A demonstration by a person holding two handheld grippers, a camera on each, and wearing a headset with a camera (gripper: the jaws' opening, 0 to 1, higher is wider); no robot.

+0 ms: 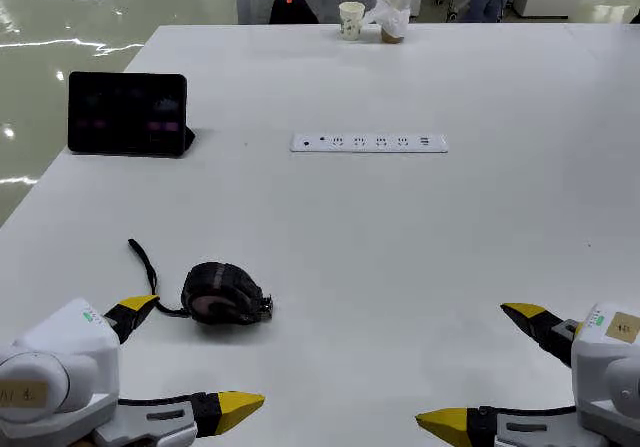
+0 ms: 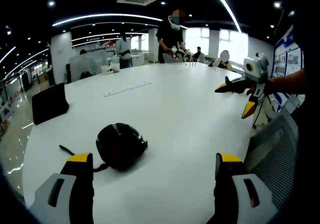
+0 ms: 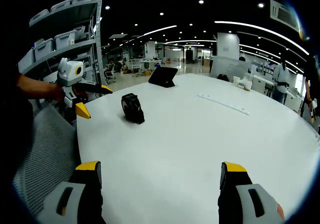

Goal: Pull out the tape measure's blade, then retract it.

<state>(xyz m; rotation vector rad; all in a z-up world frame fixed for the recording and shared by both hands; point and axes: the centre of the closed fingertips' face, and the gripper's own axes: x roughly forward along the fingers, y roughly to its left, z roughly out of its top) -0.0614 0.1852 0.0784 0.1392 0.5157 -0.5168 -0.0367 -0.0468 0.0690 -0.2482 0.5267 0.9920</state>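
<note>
A black tape measure [image 1: 224,294] with a black wrist strap lies on the white table [image 1: 400,227] near its front left, blade retracted. It also lies ahead of the left gripper's jaws [image 2: 120,145] and far to the left in the right gripper view [image 3: 132,107]. My left gripper [image 1: 190,357] is open at the bottom left, just short of the tape measure, nothing between its yellow-tipped fingers [image 2: 80,159]. My right gripper [image 1: 485,367] is open at the bottom right, well away from the tape. The left gripper view has it at the right [image 2: 240,91], and the right gripper view has my left gripper [image 3: 87,98].
A white power strip [image 1: 369,143] lies mid-table. A dark tablet [image 1: 127,113] stands at the left edge. Cups [image 1: 352,19] sit at the far edge. People stand beyond the table [image 2: 172,33]. Shelving with bins [image 3: 65,23] stands to one side.
</note>
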